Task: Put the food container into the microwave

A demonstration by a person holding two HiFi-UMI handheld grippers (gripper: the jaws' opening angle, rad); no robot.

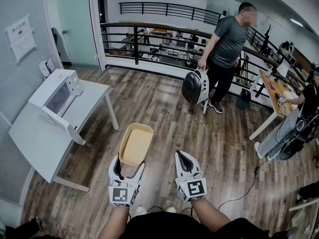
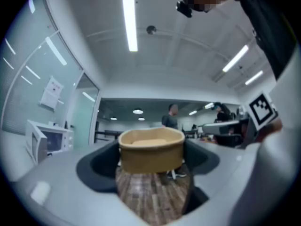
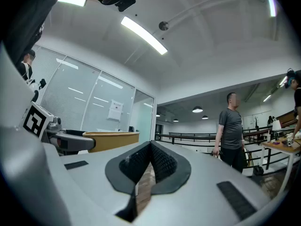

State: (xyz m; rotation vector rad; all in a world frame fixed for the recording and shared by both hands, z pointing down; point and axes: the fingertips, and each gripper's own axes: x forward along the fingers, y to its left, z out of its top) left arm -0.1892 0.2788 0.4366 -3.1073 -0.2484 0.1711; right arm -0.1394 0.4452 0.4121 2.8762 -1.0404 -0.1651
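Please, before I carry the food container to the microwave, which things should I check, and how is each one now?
1. Grip: the left gripper has its jaws pressing both sides of the food container: ok.
2. Container held level and upright: ok.
3. Microwave door appears open: ok.
4. Microwave inside free of other things: cannot tell.
5. Right gripper jaws together, holding nothing, free to help: ok.
6. Standing person is apart from the way to the table: ok.
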